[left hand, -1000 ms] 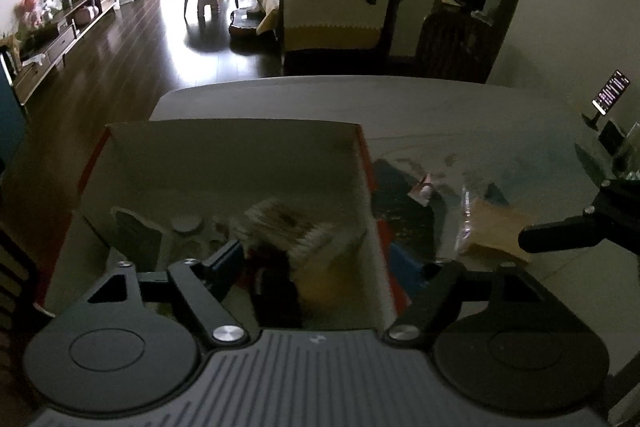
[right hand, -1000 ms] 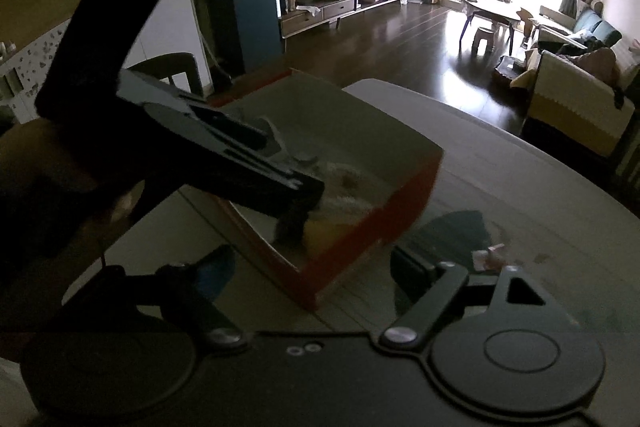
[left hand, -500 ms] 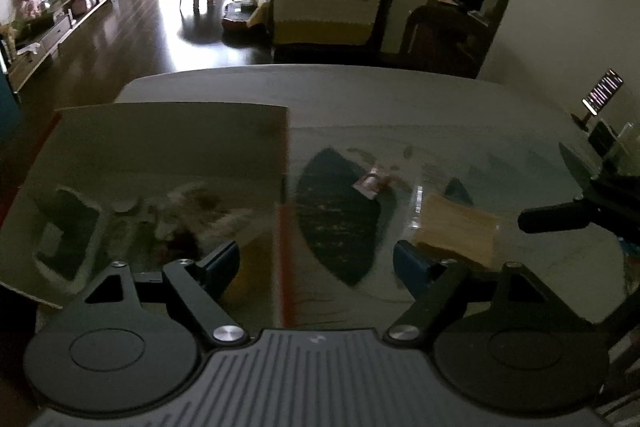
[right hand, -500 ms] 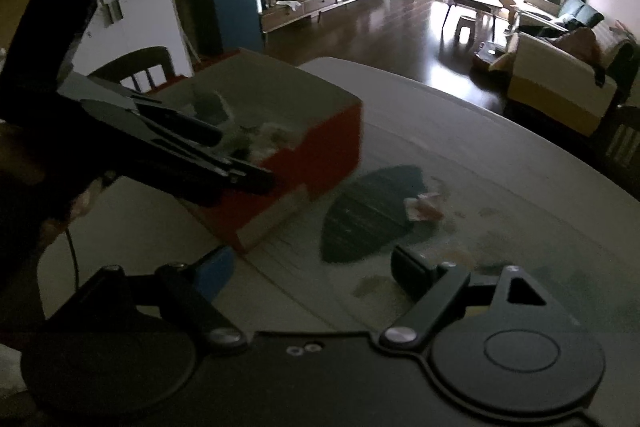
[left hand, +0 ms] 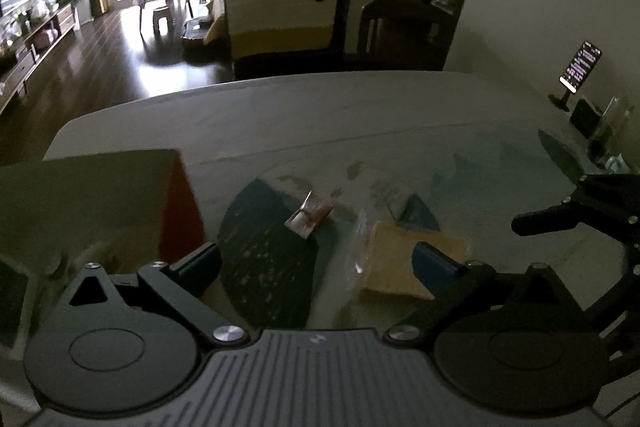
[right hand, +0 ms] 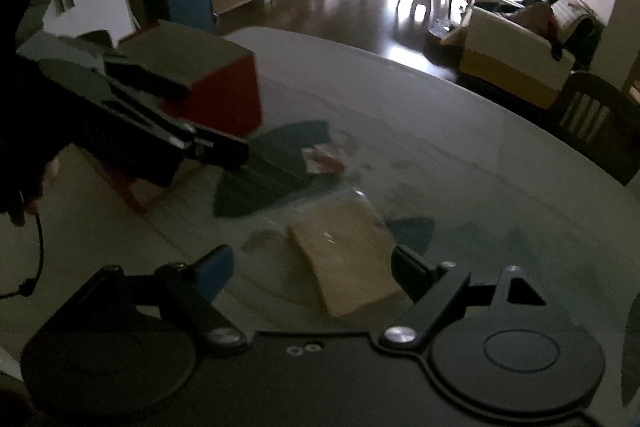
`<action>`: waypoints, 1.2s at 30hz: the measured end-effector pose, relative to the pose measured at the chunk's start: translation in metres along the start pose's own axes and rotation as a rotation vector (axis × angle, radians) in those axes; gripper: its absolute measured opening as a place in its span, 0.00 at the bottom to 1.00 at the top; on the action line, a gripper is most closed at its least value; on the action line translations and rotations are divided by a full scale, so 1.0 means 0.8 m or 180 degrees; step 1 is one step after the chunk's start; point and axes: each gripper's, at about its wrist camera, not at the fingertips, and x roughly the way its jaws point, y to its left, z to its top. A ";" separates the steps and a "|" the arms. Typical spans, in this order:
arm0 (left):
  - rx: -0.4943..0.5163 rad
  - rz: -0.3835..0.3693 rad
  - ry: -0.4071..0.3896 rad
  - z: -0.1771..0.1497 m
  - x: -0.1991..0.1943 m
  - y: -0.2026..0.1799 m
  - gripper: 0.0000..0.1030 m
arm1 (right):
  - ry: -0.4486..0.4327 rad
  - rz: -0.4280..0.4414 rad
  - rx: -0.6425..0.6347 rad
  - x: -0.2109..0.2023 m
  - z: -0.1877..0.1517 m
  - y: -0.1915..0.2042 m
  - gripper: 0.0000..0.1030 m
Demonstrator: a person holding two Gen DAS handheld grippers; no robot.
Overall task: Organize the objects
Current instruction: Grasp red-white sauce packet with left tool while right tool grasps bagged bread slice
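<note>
Right wrist view, red-sided cardboard box (right hand: pixel 218 99) at the table's (right hand: pixel 460 155) left, tan clear-wrapped packet (right hand: pixel 344 251) between the spread fingers of the empty right gripper (right hand: pixel 308 267), small, possibly crumpled red-white wrapper (right hand: pixel 322 159) beyond, left gripper (left hand: pixel 316 259) likewise agape, empty.

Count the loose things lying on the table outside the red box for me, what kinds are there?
Tan packet in clear wrap: 1
Small red and white wrapper: 1
Total: 2
Both lie on the table, outside the red box.
</note>
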 end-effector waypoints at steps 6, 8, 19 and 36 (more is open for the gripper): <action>0.0024 0.0089 0.0158 0.019 0.052 -0.007 1.00 | 0.0089 0.0035 -0.0094 0.024 -0.004 -0.018 0.83; -0.0018 0.0076 0.0247 0.023 0.071 -0.004 1.00 | 0.0104 0.0064 -0.0121 0.030 -0.003 -0.022 0.83; 0.0140 0.0239 0.0464 0.040 0.148 -0.005 1.00 | 0.0255 0.0100 -0.0262 0.076 0.003 -0.038 0.83; 0.0364 0.0315 0.0495 0.029 0.198 0.003 0.99 | 0.0359 0.0197 -0.0569 0.127 0.004 -0.036 0.84</action>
